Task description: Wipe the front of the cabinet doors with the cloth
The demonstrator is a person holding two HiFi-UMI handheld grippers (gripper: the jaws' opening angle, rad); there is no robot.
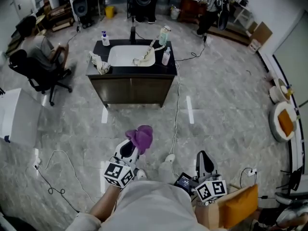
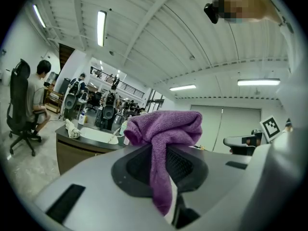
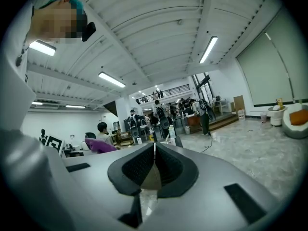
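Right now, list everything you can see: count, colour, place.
cabinet: one, dark brown, mid-floor ahead, doors shut
basin: one, white, in the cabinet's black top
bottles: three, pale, on the top round the basin
rag: one, off-white, top's left edge
office chair: one, black, far left, a person seated
round seats: two, white, one with orange cushion, far right
cloth: one, purple, in the left hand-held gripper
left hand-held gripper: one, grey, shut on the cloth
right hand-held gripper: one, grey, shut, empty

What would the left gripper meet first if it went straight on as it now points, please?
Likely the sink cabinet, across bare floor; the left gripper, holding the purple cloth, aims slightly right of it, so it may miss.
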